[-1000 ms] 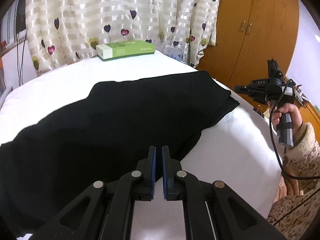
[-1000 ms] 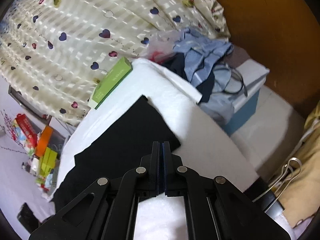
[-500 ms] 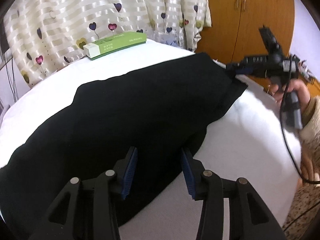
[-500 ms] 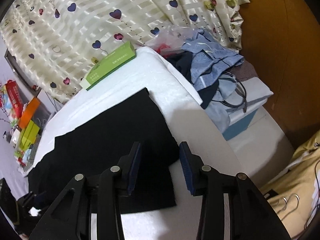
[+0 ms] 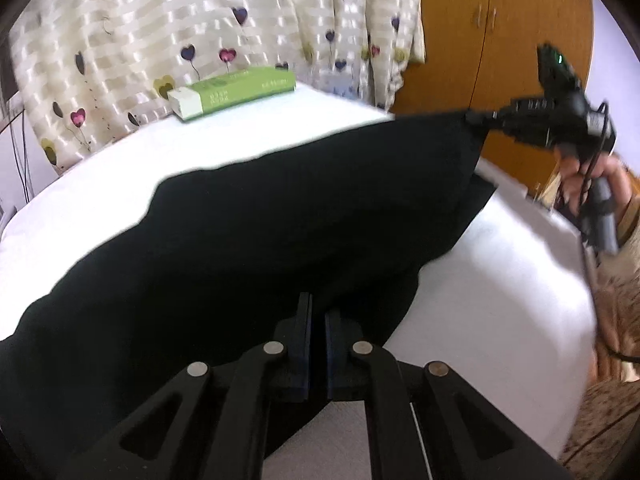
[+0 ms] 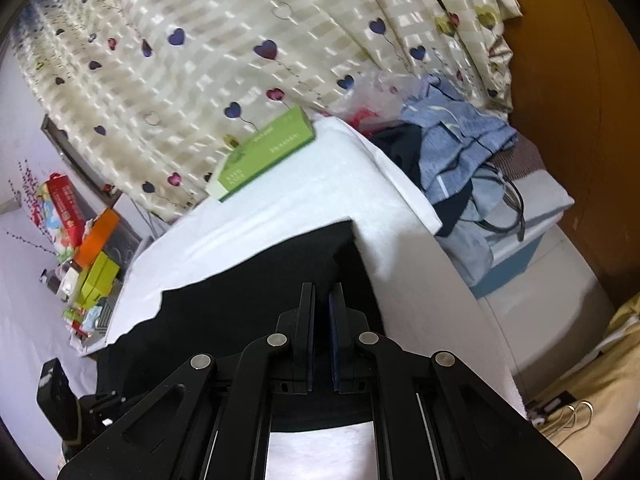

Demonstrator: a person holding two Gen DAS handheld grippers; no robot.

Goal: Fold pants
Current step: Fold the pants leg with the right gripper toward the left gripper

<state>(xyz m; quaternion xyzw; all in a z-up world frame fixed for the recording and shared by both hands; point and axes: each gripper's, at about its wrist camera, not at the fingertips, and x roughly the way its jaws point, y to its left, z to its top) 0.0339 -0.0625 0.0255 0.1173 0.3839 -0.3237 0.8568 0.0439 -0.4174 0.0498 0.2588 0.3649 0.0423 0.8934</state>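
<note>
Half a second back both tools stood spread over the cloth; now each is pinched on it. Left tool nips the near edge of the black pants. Right tool grips the far corner, which is lifted off the white-covered desk; the rest of the pants lie flat across it. We judge the first fold is starting, both edges to be carried over together. Green box sits well apart, near the curtain.

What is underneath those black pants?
The black pants lie on a white-covered surface, which shows all around them. Whatever sits directly beneath the cloth is covered; both grippers pinch its edge.
</note>
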